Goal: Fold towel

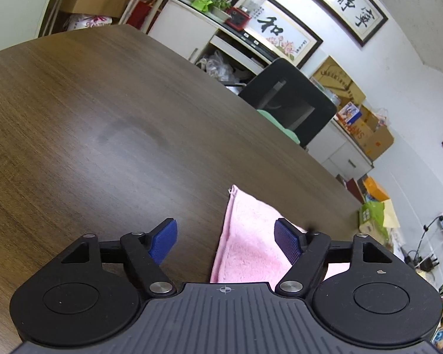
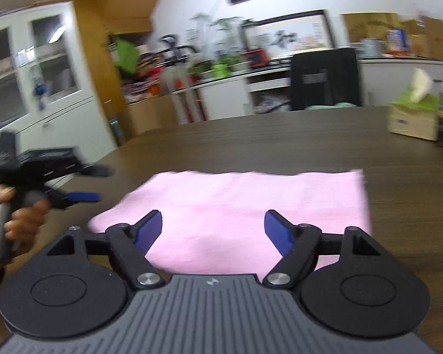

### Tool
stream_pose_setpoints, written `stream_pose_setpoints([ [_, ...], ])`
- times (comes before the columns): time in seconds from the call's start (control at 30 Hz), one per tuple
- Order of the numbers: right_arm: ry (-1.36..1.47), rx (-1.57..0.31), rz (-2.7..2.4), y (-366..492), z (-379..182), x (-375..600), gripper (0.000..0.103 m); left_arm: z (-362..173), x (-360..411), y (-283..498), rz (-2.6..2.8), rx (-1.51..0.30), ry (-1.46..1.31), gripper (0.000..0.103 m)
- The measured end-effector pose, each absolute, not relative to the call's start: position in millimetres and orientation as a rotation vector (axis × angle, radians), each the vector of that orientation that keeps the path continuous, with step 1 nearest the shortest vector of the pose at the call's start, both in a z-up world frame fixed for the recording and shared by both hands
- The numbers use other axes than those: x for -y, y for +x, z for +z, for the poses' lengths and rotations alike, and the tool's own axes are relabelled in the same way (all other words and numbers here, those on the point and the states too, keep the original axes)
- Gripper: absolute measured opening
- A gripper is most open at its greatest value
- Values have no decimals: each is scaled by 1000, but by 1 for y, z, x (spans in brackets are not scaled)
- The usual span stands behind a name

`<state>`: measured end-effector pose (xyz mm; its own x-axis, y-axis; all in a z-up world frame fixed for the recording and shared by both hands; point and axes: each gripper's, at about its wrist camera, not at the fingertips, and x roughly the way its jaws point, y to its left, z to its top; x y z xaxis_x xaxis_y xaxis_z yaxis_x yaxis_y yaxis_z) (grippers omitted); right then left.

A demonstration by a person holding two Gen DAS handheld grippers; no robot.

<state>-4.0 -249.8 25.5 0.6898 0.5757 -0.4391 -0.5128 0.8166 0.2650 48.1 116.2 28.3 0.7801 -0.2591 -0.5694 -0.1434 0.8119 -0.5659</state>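
Note:
A pink towel (image 2: 236, 200) lies flat on the dark wood table (image 2: 280, 144), folded into a rectangle. My right gripper (image 2: 212, 230) is open above its near edge, holding nothing. My left gripper (image 1: 226, 240) is open and empty, just off the towel's left side; a corner of the towel (image 1: 248, 236) shows between its fingers. In the right wrist view the left gripper (image 2: 82, 197) is held in a hand at the far left, beside the towel.
A green tissue box (image 2: 413, 112) stands at the table's back right. A black chair (image 2: 325, 79) stands behind the table's far edge. Cabinets, shelves with plants and cardboard boxes line the walls.

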Motion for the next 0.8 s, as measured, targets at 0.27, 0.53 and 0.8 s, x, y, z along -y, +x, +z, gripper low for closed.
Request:
stream_pose_setpoints([
  [0.27,30,-540,729,-18,28,182,92,32,-116,46,-20,-659,-598,94],
  [0.53,-123,-551,741,-20,30,135,95,41,-127,43,23,-624,-601,103],
  [0.8,-338,-523,705,-22,23,82,95,39,-139,46,45,-635,-632,103],
])
